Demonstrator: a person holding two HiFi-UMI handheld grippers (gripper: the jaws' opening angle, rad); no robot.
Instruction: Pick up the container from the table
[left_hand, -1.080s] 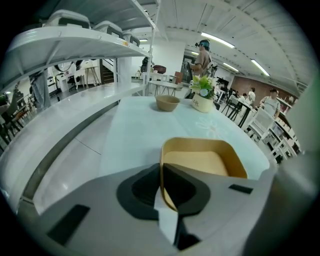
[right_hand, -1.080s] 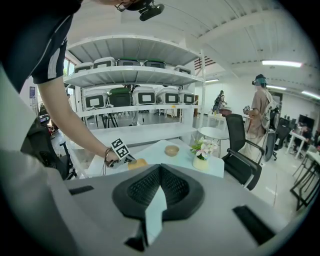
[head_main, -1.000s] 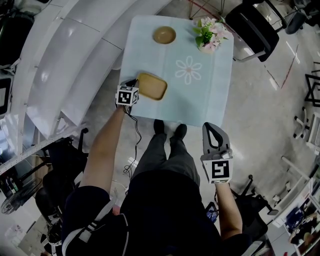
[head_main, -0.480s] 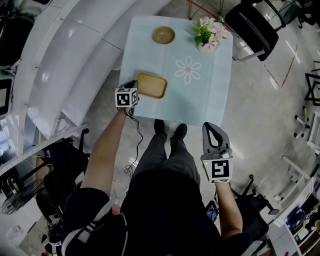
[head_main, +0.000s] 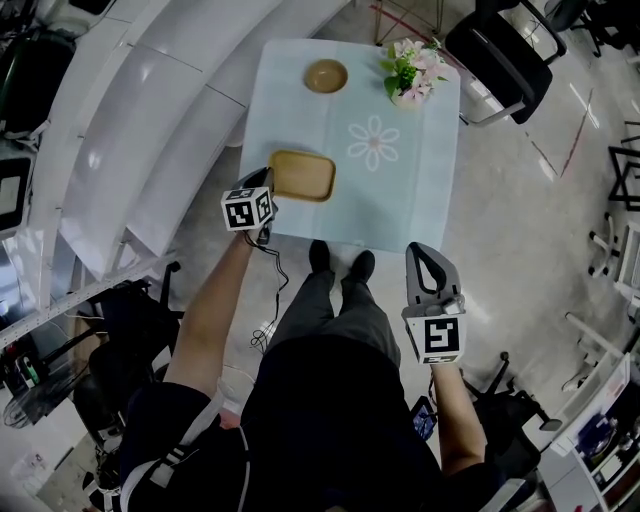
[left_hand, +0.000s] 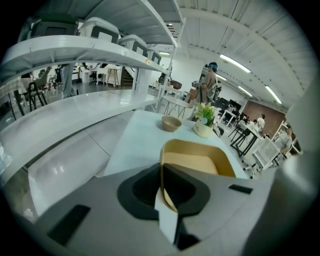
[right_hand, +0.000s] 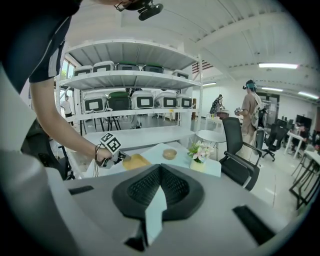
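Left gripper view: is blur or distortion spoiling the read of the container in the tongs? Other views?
Left gripper view: heavy fisheye, black corners, shelves bowed; container sharp, rim softer where the left tongs pinch it. Head view: even light, sheen on the shelves, container small but clear. Right gripper view: same fisheye, bright ceiling strips, right tongs shut, empty.

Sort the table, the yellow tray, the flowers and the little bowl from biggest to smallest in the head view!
1. table
2. yellow tray and flowers: about alike, so not ranked
3. little bowl
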